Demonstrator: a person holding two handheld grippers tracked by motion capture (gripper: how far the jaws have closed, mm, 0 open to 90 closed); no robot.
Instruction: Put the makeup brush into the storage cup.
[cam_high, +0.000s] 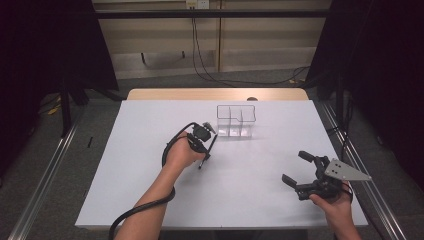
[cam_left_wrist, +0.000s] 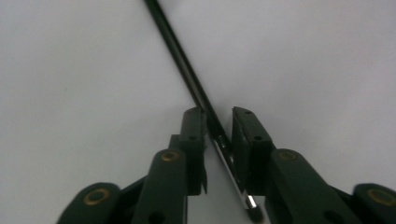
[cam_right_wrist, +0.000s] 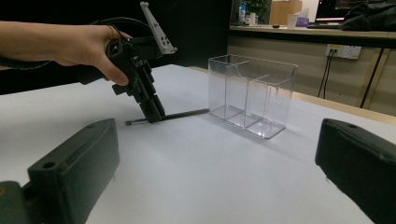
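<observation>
Pen (cam_left_wrist: 196, 88) tip beyond top edge.

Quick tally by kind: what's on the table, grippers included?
Black pen: 1
Clear compartment organizer: 1
Handheld grippers: 2, left gripper and right gripper
Total: 4

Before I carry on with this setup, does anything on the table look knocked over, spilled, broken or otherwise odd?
Nothing stands out. The clear plastic divided organiser stands upright and empty on the white table. The slim black pen lies flat beside it, with the left gripper closing its jaws around it. The right gripper is open.
</observation>
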